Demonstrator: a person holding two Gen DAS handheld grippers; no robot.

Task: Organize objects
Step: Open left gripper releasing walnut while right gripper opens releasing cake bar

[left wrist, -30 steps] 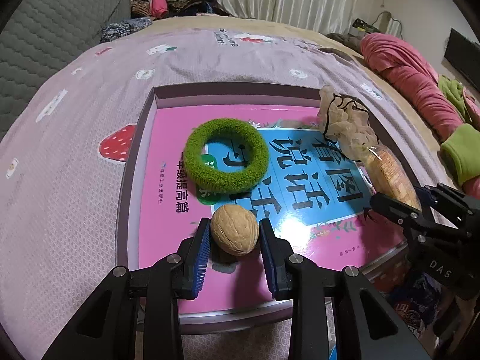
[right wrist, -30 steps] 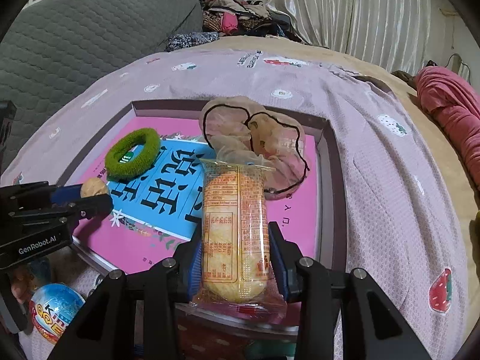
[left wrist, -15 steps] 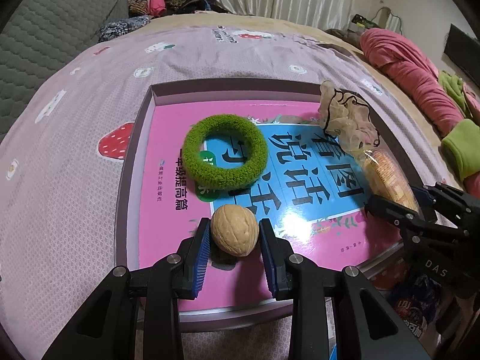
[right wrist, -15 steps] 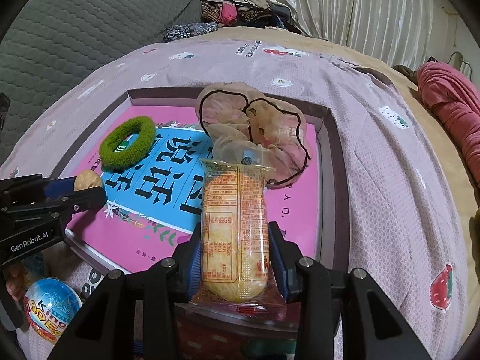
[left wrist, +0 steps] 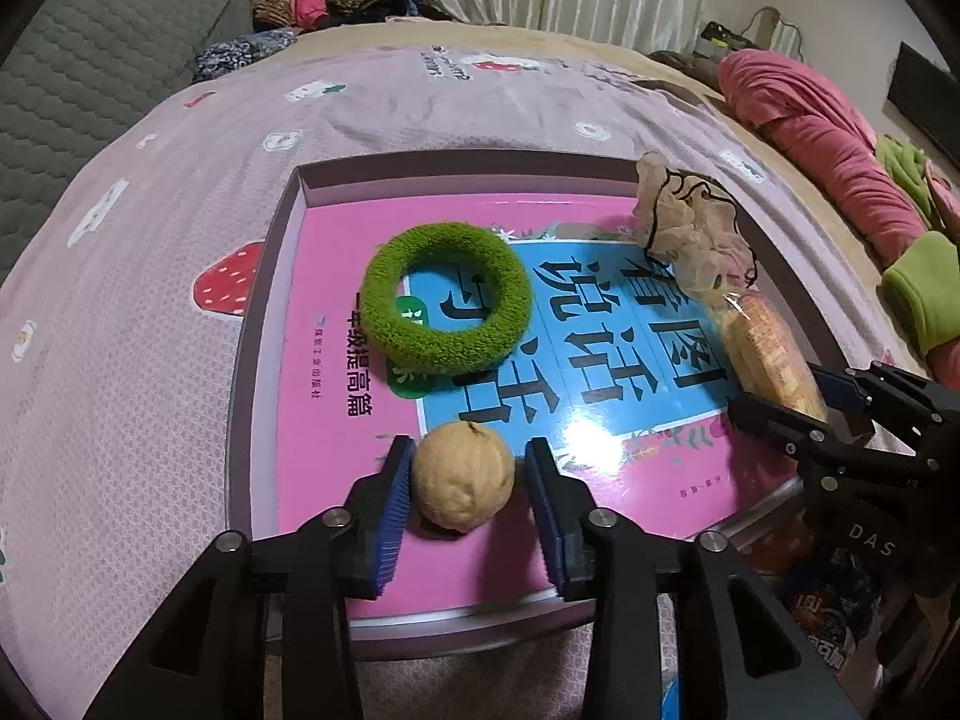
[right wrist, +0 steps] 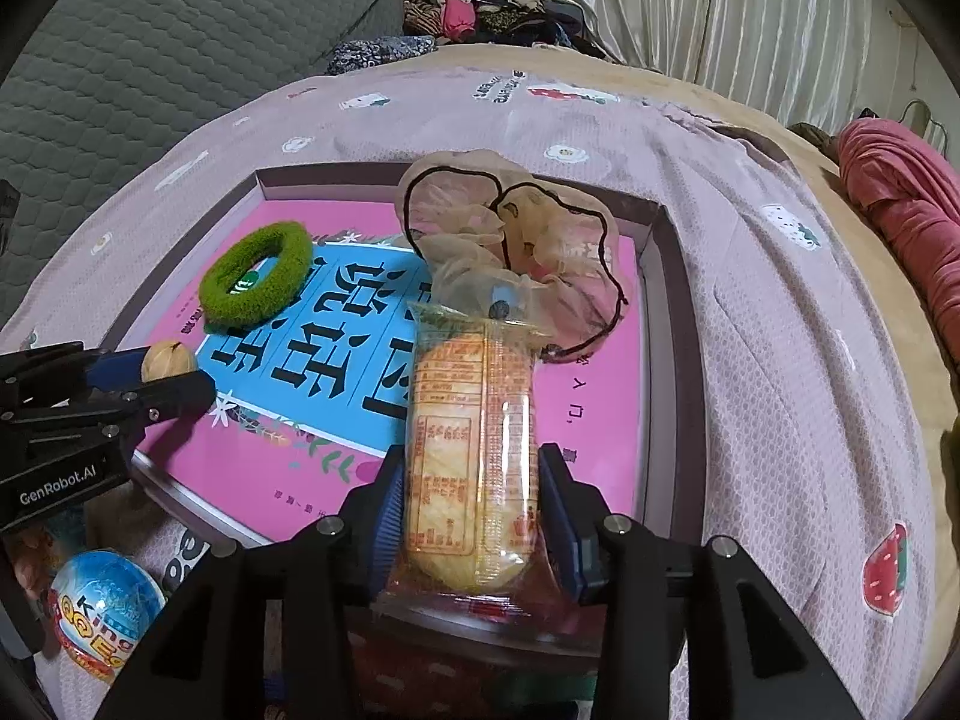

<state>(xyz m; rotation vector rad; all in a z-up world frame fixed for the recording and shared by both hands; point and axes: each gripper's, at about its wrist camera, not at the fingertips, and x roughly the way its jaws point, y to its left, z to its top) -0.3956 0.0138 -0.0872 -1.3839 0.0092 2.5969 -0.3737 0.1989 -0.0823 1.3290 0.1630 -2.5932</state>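
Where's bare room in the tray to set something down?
Free: the pink strip between the tray's left wall and the fuzzy green ring; the blue cover patch between that ring, the tan walnut and the wrapped cracker packet. Crowded: the right side, where the packet meets the sheer beige scrunchie.
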